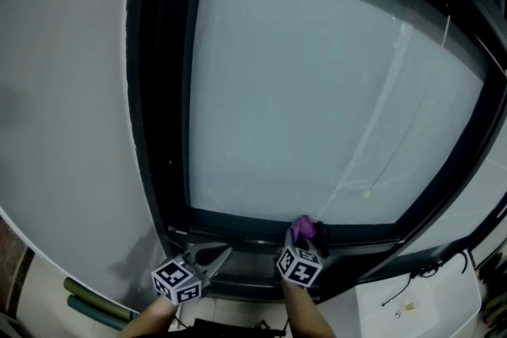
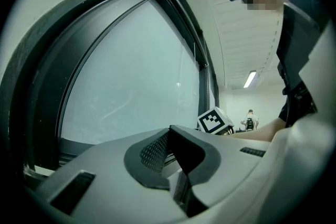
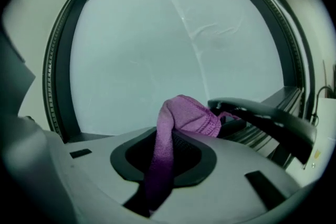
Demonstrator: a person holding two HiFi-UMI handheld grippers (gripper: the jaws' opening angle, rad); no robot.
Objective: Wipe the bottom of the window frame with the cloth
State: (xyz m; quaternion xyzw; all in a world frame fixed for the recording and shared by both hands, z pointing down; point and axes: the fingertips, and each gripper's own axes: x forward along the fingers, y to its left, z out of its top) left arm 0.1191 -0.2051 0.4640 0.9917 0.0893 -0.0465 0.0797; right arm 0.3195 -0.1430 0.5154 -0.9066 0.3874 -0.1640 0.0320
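Clamping one cloth [image 3: 181,117], right tool [image 3: 170,157]

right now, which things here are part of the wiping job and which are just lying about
Job: purple cloth, clamped in the right gripper; bottom of the window frame.
Lying about: green rolls; white surface at lower right. Left gripper idle, shut, empty.

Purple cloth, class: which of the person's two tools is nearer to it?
Right. The right tool is shut on the purple cloth; the left tool, shut and empty, sits apart to the cloth's left.
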